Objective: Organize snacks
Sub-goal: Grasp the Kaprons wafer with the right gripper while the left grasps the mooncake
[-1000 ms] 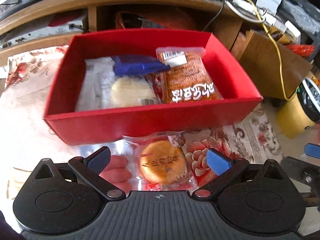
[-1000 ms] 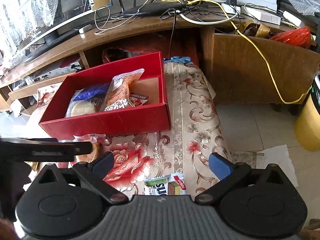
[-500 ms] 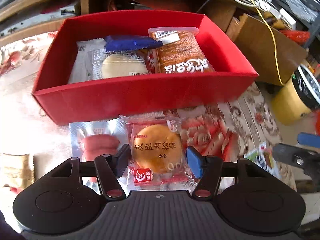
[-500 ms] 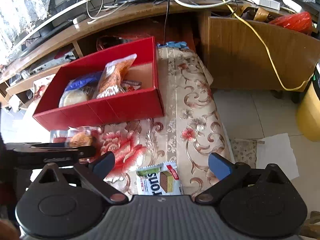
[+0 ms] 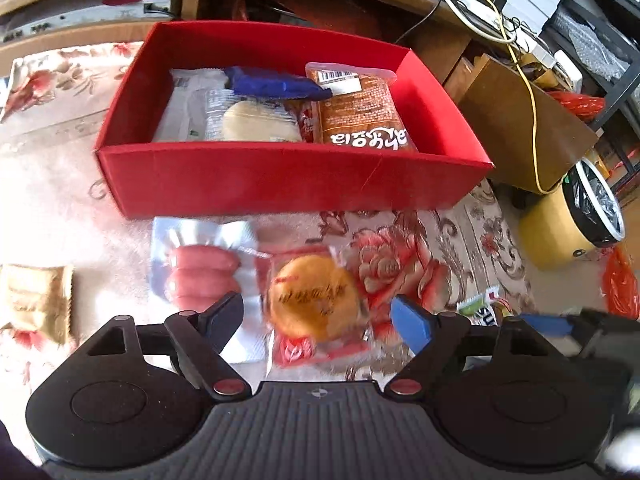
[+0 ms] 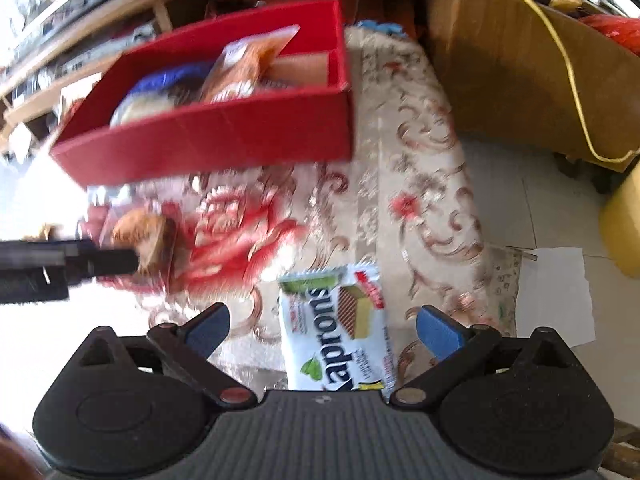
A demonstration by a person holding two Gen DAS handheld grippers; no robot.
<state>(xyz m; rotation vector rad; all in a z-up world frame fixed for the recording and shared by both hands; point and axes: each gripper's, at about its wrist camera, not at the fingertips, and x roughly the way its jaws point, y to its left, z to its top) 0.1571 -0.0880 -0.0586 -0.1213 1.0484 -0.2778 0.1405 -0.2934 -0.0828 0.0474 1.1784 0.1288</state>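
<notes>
Pickup step: left gripper (image 5: 316,318) is opening, cake (image 5: 314,300) loose between its jaws; right gripper (image 6: 322,334) gapes empty over wafer (image 6: 340,328). Next, likely regrip before boxing.

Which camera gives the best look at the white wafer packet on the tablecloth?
The right wrist view: the wafer packet lies whole and sharp between the open right gripper fingers. The left wrist view catches only a corner at its right.

Matt red cardboard box (image 5: 288,180); glossy clear plastic wrap on round golden cake (image 5: 314,300); woven floral cloth (image 6: 416,184) over desk.
</notes>
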